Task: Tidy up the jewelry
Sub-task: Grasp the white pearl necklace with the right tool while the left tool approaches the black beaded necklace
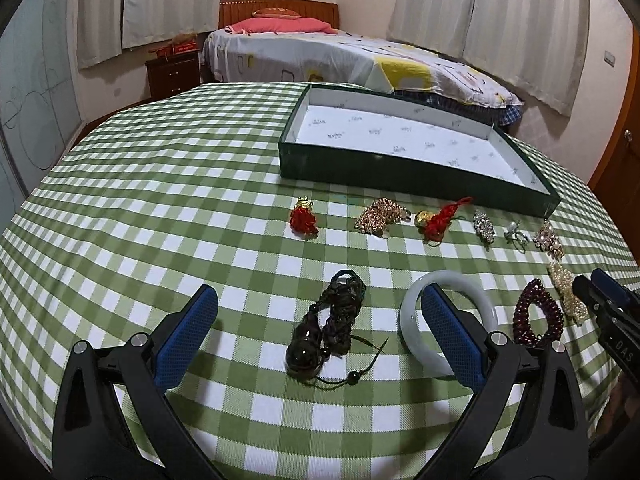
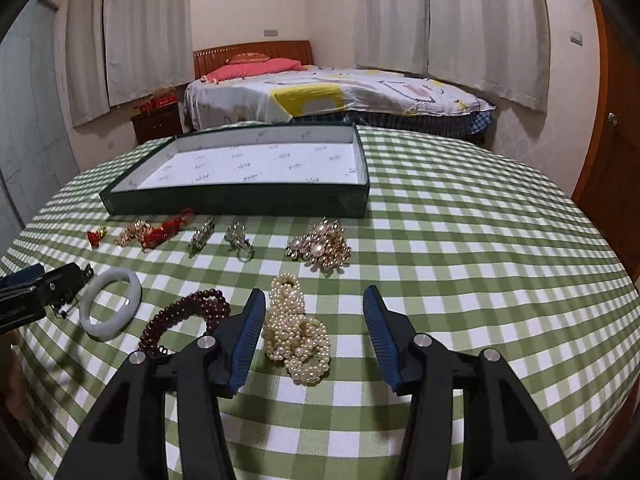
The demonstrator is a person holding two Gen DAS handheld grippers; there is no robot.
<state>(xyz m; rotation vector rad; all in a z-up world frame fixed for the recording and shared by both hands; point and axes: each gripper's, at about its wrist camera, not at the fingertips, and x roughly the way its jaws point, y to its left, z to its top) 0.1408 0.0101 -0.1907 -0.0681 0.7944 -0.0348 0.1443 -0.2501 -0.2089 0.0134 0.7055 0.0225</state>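
Blue-padded left gripper (image 1: 318, 336) hovers with its jaws spread wide, a dark braided cord necklace with a smoky gourd pendant (image 1: 326, 326) lying between them on the green-and-white checked tablecloth (image 1: 160, 208). Beside it, the pale jade bangle (image 1: 448, 320). Over on the right, the right gripper (image 2: 314, 330) stands part open around a cream pearl strand heap (image 2: 296, 336), pads clear of it. Beyond waits the dark green shallow box (image 2: 240, 200).
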